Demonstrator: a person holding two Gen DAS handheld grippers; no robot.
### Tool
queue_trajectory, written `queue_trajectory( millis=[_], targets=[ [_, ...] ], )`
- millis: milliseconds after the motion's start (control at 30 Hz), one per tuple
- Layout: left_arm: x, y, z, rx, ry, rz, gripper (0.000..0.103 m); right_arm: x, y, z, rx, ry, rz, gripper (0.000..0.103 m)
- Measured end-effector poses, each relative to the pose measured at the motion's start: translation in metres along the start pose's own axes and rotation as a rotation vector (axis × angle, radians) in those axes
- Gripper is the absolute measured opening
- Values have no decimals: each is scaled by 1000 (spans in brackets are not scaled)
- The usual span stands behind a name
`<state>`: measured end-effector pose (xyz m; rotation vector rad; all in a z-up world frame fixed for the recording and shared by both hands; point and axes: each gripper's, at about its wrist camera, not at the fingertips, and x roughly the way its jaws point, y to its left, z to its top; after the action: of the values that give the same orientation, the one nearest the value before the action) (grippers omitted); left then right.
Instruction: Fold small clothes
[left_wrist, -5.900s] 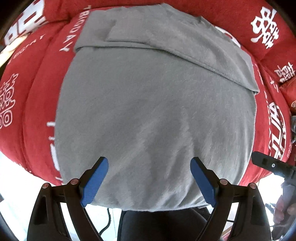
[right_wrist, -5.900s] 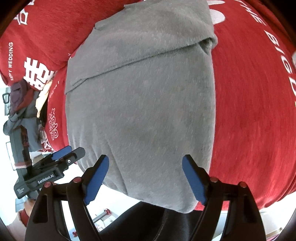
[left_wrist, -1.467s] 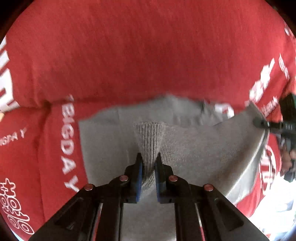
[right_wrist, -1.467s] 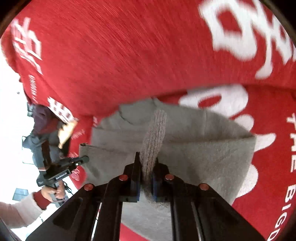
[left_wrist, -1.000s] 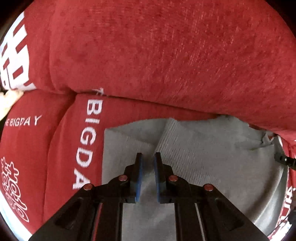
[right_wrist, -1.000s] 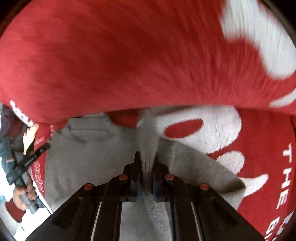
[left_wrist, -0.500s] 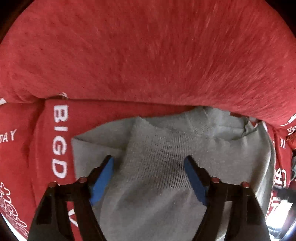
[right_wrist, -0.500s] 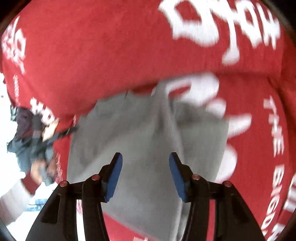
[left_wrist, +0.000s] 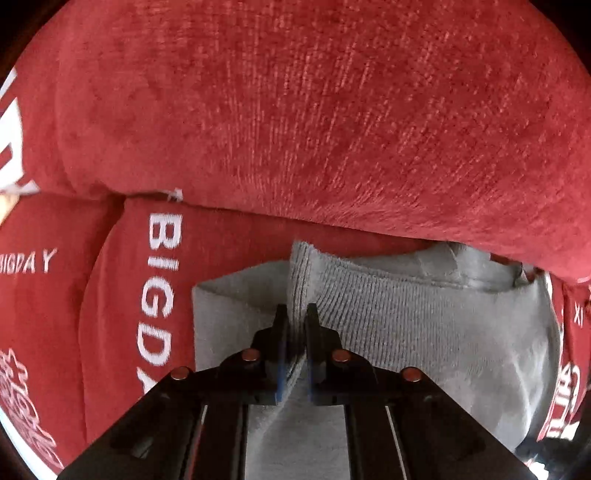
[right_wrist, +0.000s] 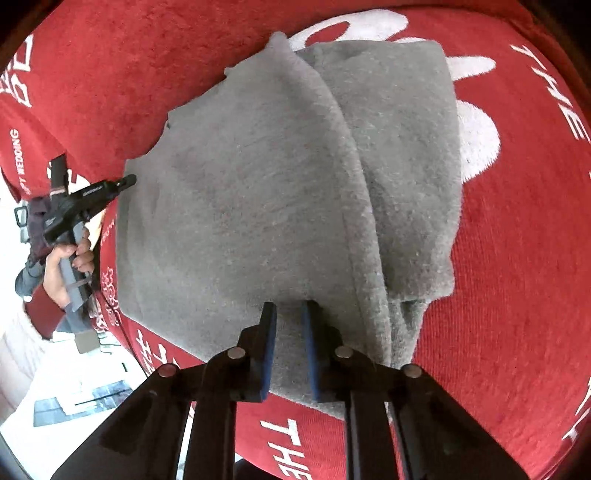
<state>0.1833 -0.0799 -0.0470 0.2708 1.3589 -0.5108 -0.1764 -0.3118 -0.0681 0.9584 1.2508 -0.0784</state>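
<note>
A grey fleece garment (right_wrist: 258, 192) lies folded on a red couch seat (right_wrist: 517, 258). In the left wrist view the garment (left_wrist: 424, 332) lies against the red back cushion (left_wrist: 295, 110), and my left gripper (left_wrist: 294, 317) is shut on a raised ribbed edge at its left part. My right gripper (right_wrist: 288, 314) hovers over the garment's near edge with its blue pads a narrow gap apart and nothing between them. My left gripper also shows in the right wrist view (right_wrist: 125, 181) at the garment's far left edge.
The couch cover is red with white lettering (left_wrist: 159, 295). The back cushion rises just behind the garment. In the right wrist view the seat's front edge (right_wrist: 229, 435) and a bright floor (right_wrist: 55, 387) lie below left.
My left gripper has shut on the garment's ribbed edge after being wide open. My right gripper has pulled back toward the garment's near edge and narrowed its jaws.
</note>
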Motion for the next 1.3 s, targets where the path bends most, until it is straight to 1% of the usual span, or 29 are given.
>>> queue_trajectory(
  millis=[100,233,300,367,400,433,467,500,533,600,700,800,867,967,1133,1200,1300],
  targets=[
    [-11,-10,-7,13,-1,28,9,1,1,-2,1,0,-1,15],
    [-36,-16,-28,32,-4,46,9,6,9,1,-6,3,-4,16],
    [-52,-19,-47,21,5,45,9,8,11,2,-10,0,-6,18],
    [-59,-22,-65,-1,18,35,9,9,13,1,-11,-4,-11,18],
    [-64,-21,-76,-18,27,30,24,10,13,1,-11,-5,-11,18],
    [-68,-20,-87,-36,37,32,75,10,12,1,-7,-7,-10,18],
    [-74,-19,-101,-66,41,64,100,10,12,0,-2,-7,-9,18],
    [-79,-15,-110,-77,18,84,101,9,12,0,1,-6,-8,19],
    [-82,-13,-117,-78,20,87,101,9,12,0,2,-5,-8,19],
    [-81,-14,-134,-94,58,90,101,9,12,0,-2,-2,-10,19],
    [-78,-7,-156,-96,89,129,101,9,12,1,-7,0,-11,19],
    [-72,4,-168,-116,113,106,101,9,13,0,-13,0,-13,20],
    [-74,8,-175,-132,121,107,101,9,16,0,-22,-1,-18,22],
    [-74,17,-183,-152,124,70,101,10,21,-2,-42,-6,-32,27],
    [-75,27,-194,-144,119,61,101,13,38,-5,-88,-13,-84,47],
    [-74,30,-196,-141,121,52,101,14,45,-5,-92,-14,-110,52],
    [-74,35,-200,-126,127,41,101,14,53,-8,-84,-23,-159,53]
  ],
)
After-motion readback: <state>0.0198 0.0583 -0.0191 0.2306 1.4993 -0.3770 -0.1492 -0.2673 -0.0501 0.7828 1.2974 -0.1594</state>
